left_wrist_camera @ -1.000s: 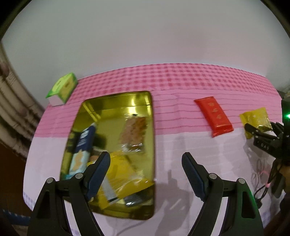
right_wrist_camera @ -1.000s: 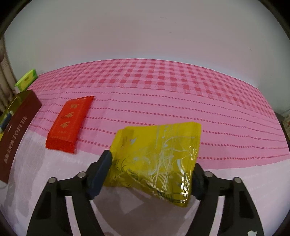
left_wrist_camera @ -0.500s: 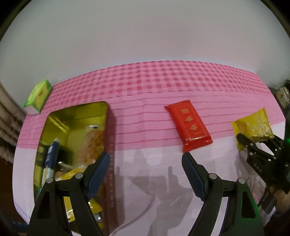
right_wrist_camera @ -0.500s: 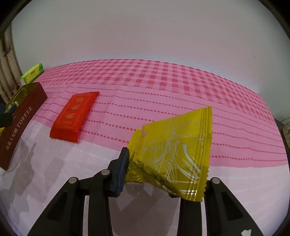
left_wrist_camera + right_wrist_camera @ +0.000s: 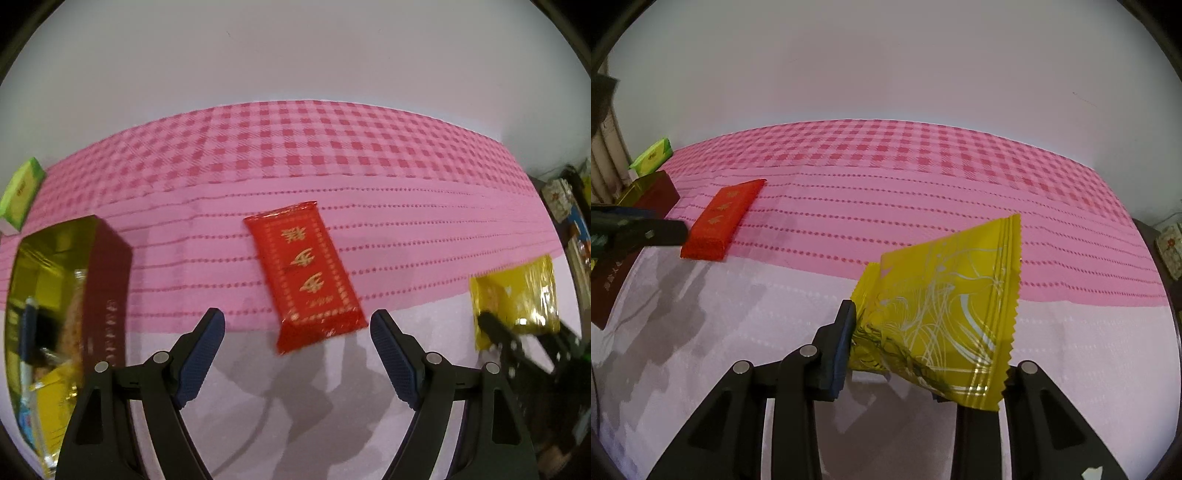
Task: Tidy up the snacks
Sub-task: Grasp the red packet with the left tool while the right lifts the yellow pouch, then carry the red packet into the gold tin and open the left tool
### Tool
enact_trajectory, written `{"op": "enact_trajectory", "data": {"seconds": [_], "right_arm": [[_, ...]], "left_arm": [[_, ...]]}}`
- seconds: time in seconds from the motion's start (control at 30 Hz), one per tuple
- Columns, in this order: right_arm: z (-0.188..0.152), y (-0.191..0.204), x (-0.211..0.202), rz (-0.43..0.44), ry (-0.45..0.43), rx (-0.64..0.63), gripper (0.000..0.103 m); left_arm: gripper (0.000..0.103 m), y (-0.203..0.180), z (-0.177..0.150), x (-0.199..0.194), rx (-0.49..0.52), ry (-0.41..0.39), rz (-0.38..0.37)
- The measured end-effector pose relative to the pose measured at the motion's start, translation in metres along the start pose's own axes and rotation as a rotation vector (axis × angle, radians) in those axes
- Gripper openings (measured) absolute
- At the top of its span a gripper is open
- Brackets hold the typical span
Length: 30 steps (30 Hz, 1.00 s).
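Note:
A yellow snack packet (image 5: 945, 317) is lifted off the pink tablecloth, pinched and crumpled between the pads of my right gripper (image 5: 886, 343); the same packet (image 5: 517, 295) shows at the right of the left wrist view. A red snack packet (image 5: 306, 273) lies flat on the cloth, just ahead of my open left gripper (image 5: 295, 354), whose fingers are empty. That red packet (image 5: 724, 218) also lies at the left in the right wrist view. The dark red toffee tin (image 5: 107, 295) with a gold inside stands at the left and holds several snacks.
A green box (image 5: 20, 195) sits at the far left edge of the cloth, behind the tin. Cluttered items (image 5: 565, 206) stand beyond the table's right edge. A white wall runs along the back of the table.
My right gripper closed on the yellow packet and lifted it, tilting it up. My left gripper swung right, away from the tin, and now has the red packet ahead of it.

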State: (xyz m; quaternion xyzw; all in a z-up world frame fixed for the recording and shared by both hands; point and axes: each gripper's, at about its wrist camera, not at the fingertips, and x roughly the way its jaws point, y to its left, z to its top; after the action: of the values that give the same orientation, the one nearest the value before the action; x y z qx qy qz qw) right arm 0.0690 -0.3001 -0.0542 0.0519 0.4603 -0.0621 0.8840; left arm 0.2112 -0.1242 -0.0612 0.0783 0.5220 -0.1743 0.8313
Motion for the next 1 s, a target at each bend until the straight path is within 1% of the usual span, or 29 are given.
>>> {"op": "enact_trajectory", "data": {"seconds": [0.1,0.23,0.4,0.47,0.53,0.57,0.6,0.63,0.7,0.73,0.77,0.87,1.0], "right_arm": [[0.0,0.0,0.0,-0.001,0.0,0.0,0.03],[0.0,0.001,0.0,-0.002,0.0,-0.001,0.03],[0.0,0.0,0.0,-0.001,0.0,0.0,0.03],[-0.001,0.0,0.0,-0.001,0.0,0.0,0.03],[0.0,0.0,0.0,-0.001,0.0,0.0,0.03],[0.0,0.0,0.0,-0.001,0.0,0.0,0.03],[0.0,0.0,0.0,-0.001,0.0,0.0,0.03],[0.0,0.0,0.0,-0.001,0.0,0.0,0.03],[0.0,0.0,0.0,-0.001,0.0,0.0,0.03],[0.0,0.0,0.0,-0.001,0.0,0.0,0.03],[0.0,0.0,0.0,-0.001,0.0,0.0,0.03],[0.0,0.0,0.0,-0.002,0.0,0.0,0.03],[0.0,0.001,0.0,-0.002,0.0,0.0,0.03]], "left_arm": [[0.081,-0.002,0.008,0.01,-0.034,0.006,-0.019],[0.081,-0.007,0.016,0.026,-0.057,0.03,-0.009],[0.081,-0.018,0.021,0.042,-0.039,0.043,0.026],[0.081,-0.02,0.021,0.044,-0.023,0.028,0.047],[0.08,-0.019,0.021,0.047,-0.01,0.029,0.051],[0.08,-0.02,0.02,0.047,0.0,0.025,0.07],[0.079,-0.02,0.02,0.047,0.002,0.017,0.07],[0.077,-0.02,0.02,0.047,0.001,0.015,0.067],[0.069,-0.019,0.019,0.045,0.01,0.009,0.064],[0.061,-0.02,0.019,0.044,0.014,0.007,0.064],[0.057,-0.02,0.019,0.043,0.02,0.006,0.064],[0.051,-0.02,0.019,0.04,0.026,0.005,0.074],[0.049,-0.023,0.015,0.036,0.055,-0.005,0.091]]}}
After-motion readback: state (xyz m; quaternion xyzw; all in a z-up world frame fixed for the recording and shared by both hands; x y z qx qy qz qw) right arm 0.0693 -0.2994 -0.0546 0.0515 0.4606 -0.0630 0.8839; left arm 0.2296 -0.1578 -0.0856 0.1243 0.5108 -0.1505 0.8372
